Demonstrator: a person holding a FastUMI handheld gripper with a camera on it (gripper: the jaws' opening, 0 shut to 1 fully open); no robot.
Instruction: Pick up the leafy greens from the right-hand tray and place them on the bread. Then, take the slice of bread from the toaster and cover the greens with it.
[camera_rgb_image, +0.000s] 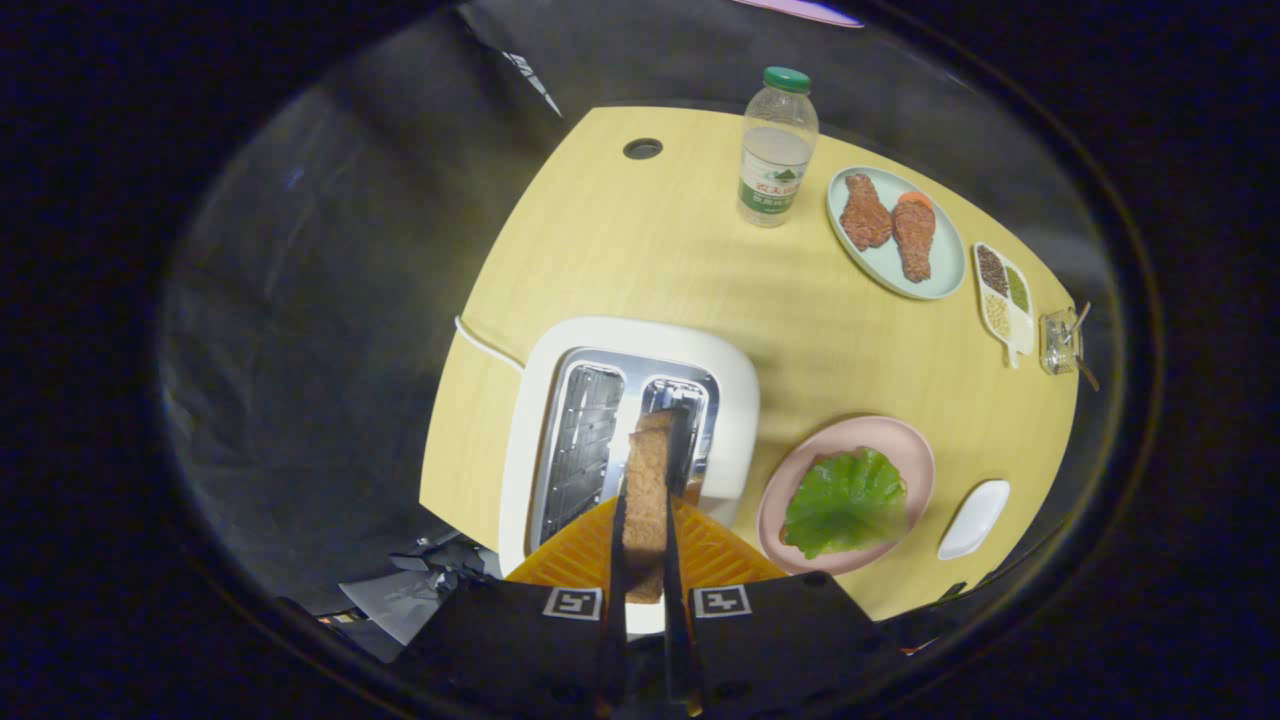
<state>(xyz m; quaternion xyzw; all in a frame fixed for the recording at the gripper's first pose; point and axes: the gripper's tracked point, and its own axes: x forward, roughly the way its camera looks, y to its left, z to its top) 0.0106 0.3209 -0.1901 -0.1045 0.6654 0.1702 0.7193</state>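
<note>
My gripper (645, 545) is shut on a brown slice of bread (648, 500), held on edge between the two fingers and lifted above the white toaster (735, 400). The toaster's two slots lie open below the slice. To the right of the toaster sits a pink plate (915, 450) with the leafy greens (845, 500) spread on it; any bread under the greens is hidden by the leaf.
A small empty white tray (974, 518) lies right of the pink plate. Farther off stand a water bottle (775, 150), a pale plate with meat pieces (893, 230), a divided dish of seeds (1005, 295) and a small glass jar (1060, 340). The toaster's cord (485, 340) runs off the table's left edge.
</note>
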